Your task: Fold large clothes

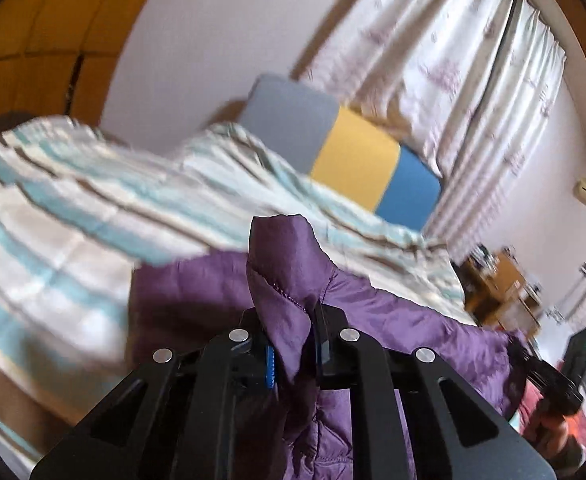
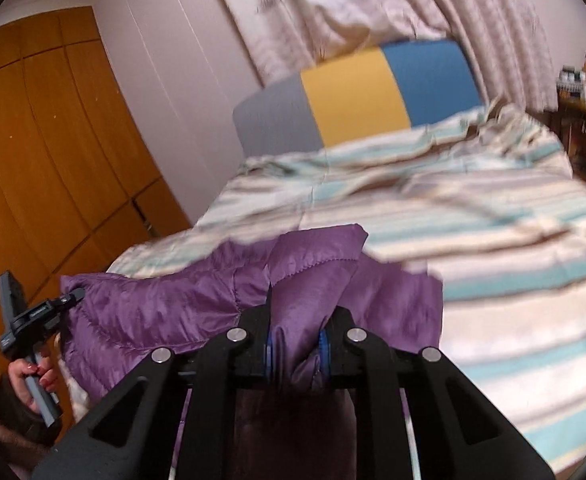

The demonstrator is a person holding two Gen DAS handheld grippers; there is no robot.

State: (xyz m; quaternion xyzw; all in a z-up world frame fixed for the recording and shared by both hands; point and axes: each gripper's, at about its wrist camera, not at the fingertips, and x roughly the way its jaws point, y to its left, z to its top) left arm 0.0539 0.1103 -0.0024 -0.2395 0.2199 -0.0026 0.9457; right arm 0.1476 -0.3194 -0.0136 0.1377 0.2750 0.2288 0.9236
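- Left gripper [image 1: 293, 340] is pinching a bunched fold of the purple quilted jacket [image 1: 393, 320]; its two fingers are clamped on the fabric, and a peak of cloth is sticking up between them.
- Right gripper [image 2: 295, 346] is likewise clenching a wad of the same jacket [image 2: 153, 312], with blue pads [image 2: 270, 354] pressing in from both sides.
- Jacket is hanging stretched between the two grippers, over the near part of the bed [image 2: 513, 320]; whether its lower part is touching the bedding cannot be told.
- Striped bedcover [image 1: 73, 208] in teal, cream and brown is lying rumpled across the bed beyond the jacket.
- In the right wrist view, the left gripper [image 2: 71, 298] is showing at far left, with the person's left hand [image 2: 33, 376] wrapping its handle, the tool pointing right into the jacket edge.
- In the left wrist view, the right gripper [image 1: 523, 354] is showing at lower right, biting the jacket's far end.
- Headboard [image 2: 353, 96] in grey, yellow and blue is standing at the far end, curtains [image 1: 453, 60] behind it, a wooden wardrobe [image 2: 45, 140] to the left.
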